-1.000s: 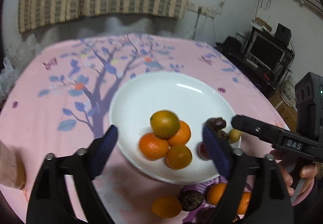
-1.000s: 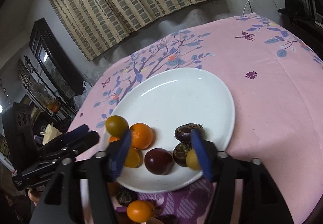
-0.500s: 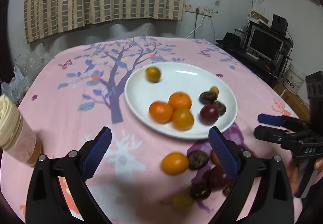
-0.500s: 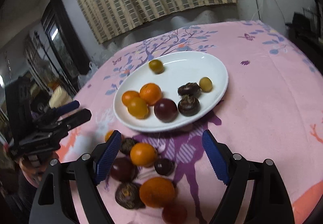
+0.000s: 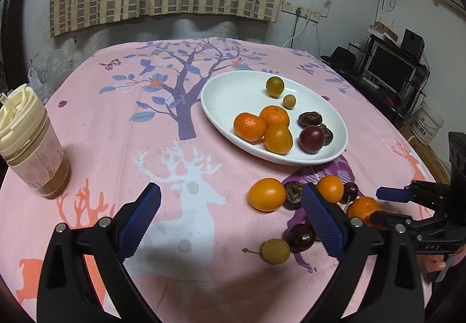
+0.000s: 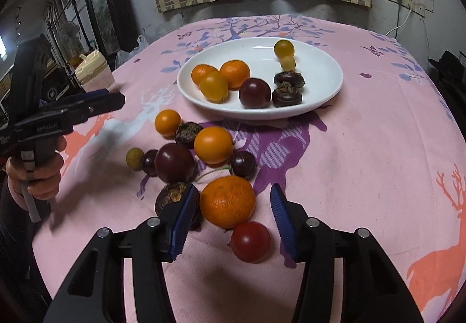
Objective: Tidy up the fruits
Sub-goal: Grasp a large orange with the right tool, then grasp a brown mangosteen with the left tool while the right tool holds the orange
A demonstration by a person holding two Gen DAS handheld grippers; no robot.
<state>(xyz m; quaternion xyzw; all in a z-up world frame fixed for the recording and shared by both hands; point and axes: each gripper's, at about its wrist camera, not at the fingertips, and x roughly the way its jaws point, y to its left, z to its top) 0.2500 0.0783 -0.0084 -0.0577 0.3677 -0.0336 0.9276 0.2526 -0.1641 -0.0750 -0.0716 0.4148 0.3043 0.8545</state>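
- My left gripper [image 5: 230, 218]: jaws spread wide, nothing between them, held above the pink tablecloth [image 5: 116, 130] over the white deer print.
- My right gripper [image 6: 231, 215]: jaws apart, not closed on anything; a large orange [image 6: 227, 201] lies on the cloth between its blue fingers [image 6: 183, 215], a red fruit [image 6: 250, 241] just in front of it.
- White plate [image 6: 323, 89]: I count three oranges, one dark purple plum [image 6: 254, 92], two dark brown fruits, and two small yellow-green fruits near the far rim.
- Loose fruit pile [image 6: 186, 154] on the cloth beside the plate's near edge: oranges, a big plum, dark cherries, brown fruits, one small yellowish fruit.
- Lidded jar [image 5: 27, 145]: upright at the table's left edge, well apart from the plate.
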